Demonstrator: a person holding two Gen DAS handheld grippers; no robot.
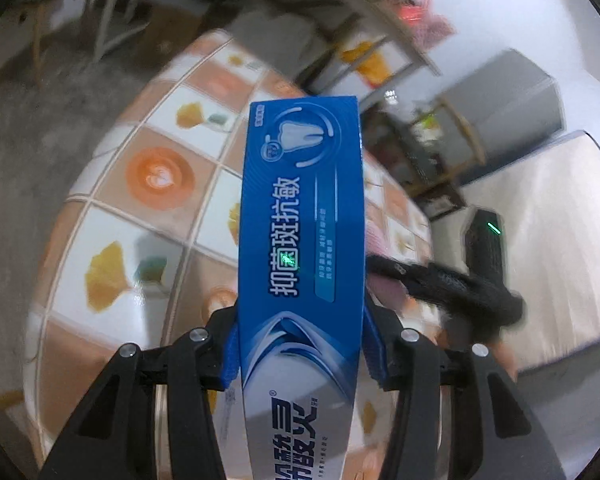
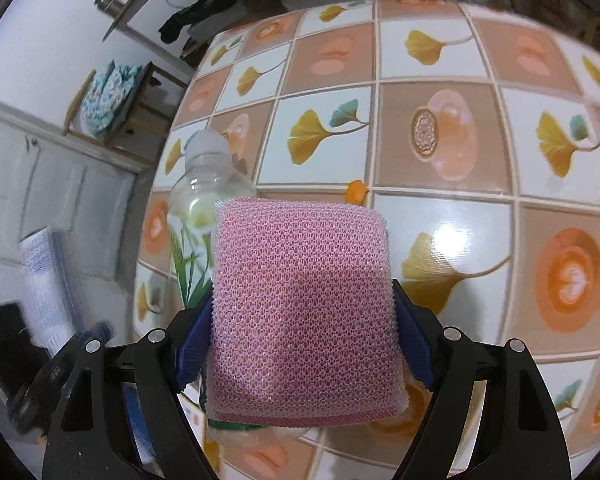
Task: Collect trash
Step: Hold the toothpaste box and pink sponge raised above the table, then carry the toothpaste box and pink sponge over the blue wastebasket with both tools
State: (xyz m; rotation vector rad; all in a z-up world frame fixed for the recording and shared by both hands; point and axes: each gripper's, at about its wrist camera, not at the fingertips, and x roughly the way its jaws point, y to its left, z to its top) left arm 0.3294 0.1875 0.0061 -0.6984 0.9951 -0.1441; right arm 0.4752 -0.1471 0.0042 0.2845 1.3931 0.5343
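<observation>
My left gripper is shut on a long blue and silver toothpaste box, which sticks forward between the blue pads above the patterned table. To its right in that view I see the other hand's black gripper. My right gripper is shut on a pink mesh scouring sponge, held over the same tiled tablecloth. Behind the sponge on the left stands a clear plastic bottle with a white cap and a little pale liquid; its lower half is hidden by the sponge.
The table's edge curves along the left in both views, with grey floor beyond it. A wooden chair with patterned cloth stands off the table's left side. Shelves and a grey cabinet lie past the far end.
</observation>
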